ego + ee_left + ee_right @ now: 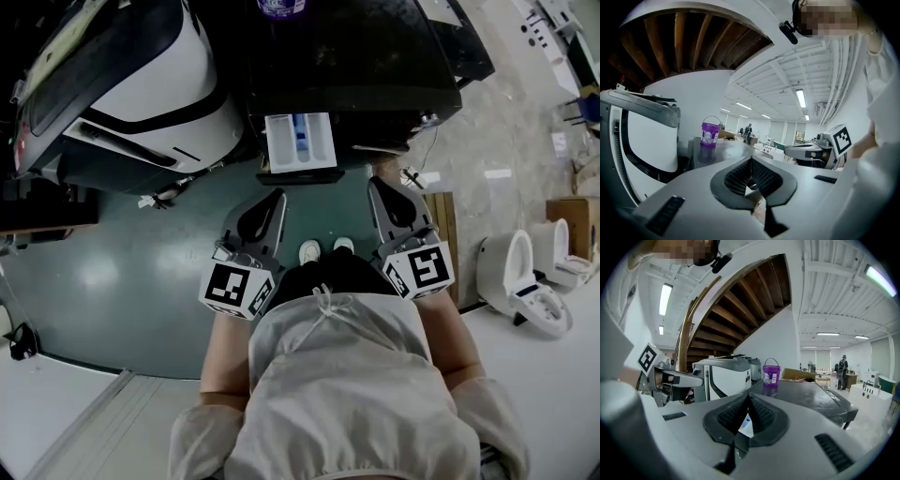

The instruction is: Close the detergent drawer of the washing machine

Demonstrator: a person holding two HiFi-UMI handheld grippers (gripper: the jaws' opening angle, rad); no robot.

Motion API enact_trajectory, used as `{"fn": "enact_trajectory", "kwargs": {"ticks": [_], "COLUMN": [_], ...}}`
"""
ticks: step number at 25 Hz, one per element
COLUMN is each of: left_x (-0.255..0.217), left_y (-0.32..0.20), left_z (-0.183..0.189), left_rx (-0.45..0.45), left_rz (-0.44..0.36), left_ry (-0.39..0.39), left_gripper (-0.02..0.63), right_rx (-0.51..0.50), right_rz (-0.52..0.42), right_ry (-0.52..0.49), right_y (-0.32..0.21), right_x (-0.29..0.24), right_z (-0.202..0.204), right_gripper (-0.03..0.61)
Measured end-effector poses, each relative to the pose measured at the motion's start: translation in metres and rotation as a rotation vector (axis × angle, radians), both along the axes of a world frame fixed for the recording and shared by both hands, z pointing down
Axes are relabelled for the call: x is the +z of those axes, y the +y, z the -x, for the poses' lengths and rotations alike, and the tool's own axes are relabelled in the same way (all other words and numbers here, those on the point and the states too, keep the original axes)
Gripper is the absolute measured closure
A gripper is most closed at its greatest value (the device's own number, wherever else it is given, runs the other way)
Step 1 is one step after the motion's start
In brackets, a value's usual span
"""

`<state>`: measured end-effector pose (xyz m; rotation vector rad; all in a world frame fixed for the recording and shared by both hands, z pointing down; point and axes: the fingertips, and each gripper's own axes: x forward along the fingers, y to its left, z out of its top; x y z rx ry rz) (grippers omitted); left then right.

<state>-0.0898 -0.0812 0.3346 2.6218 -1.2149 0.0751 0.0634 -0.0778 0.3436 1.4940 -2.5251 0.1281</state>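
Observation:
The black washing machine (356, 56) stands at the top of the head view. Its white detergent drawer (300, 142), with a blue insert, is pulled out toward me. My left gripper (277, 197) sits just below the drawer's left corner, jaws pressed together on nothing. My right gripper (377, 184) is below and to the right of the drawer, also shut and empty. Neither touches the drawer. In the left gripper view the jaws (751, 160) meet at the tip; the right gripper view shows its jaws (748, 396) doing the same, above the machine's dark top (811, 394).
A purple bucket (281, 7) (710, 132) (771, 372) stands on the machine's top. A large white and black appliance (141, 84) lies to the left. White toilets (530, 281) sit on the floor at right. My shoes (323, 248) are on the green floor.

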Motion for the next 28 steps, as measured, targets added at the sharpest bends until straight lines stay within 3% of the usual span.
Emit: {"fn": "enact_trajectory", "kwargs": {"ticks": [4,18,28], "left_x": [0.04,0.185,0.215], "left_y": [-0.01,-0.033,-0.05], "left_z": [0.0,-0.013,-0.018], "left_rx": [-0.013,-0.085,-0.125], "left_rz": [0.032,0.202,0.236], "left_ry": [-0.025,-0.118,-0.079], "left_gripper": [0.594,0.594,0.595], "right_rx": [-0.038,-0.12,-0.1], "right_rz": [0.025,0.138,0.159], "right_ry": [0.051,0.061,0.064], "right_y": [-0.017,-0.06,-0.076], "right_x": [0.03,0.129,0.161], "right_z": [0.003,-0.005,-0.008], "right_gripper": [0.572,0.572,0.572]}}
